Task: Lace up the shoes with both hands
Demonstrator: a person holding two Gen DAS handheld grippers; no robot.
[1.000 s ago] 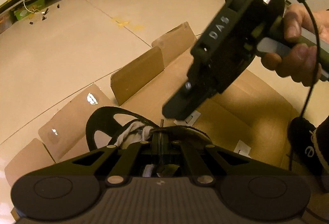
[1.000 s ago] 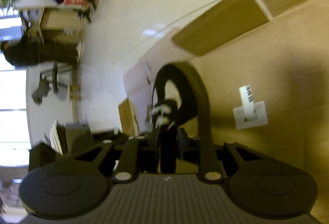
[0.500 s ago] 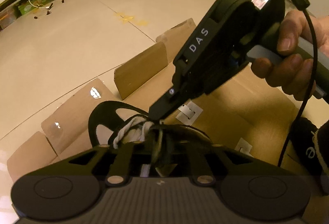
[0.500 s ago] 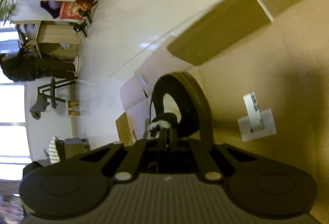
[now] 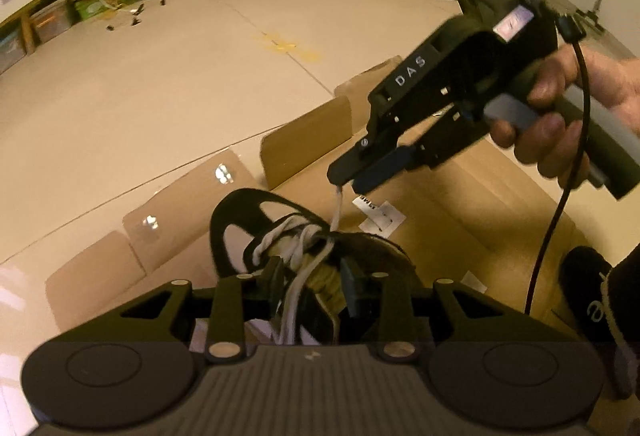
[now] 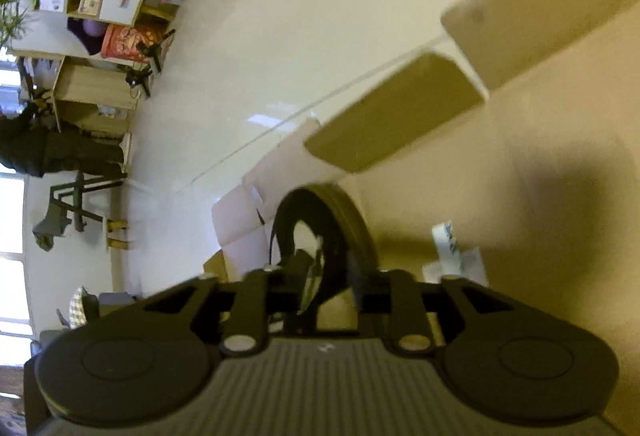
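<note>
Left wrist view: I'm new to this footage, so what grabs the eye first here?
The right claw, held in a hand at upper right, its jaws opening around the tip of a white lace. Below it a black shoe lies on flattened cardboard, its laces running down between the opening left claw.

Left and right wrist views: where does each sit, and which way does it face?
Left wrist: on the left gripper, looking down at the shoe; shows the right gripper at a lace, jaws opening, and a hand.
Right wrist: on the right gripper, rolled sideways, facing shoe and floor; only its own jaws show.
Shared: shoe, cardboard.
</note>
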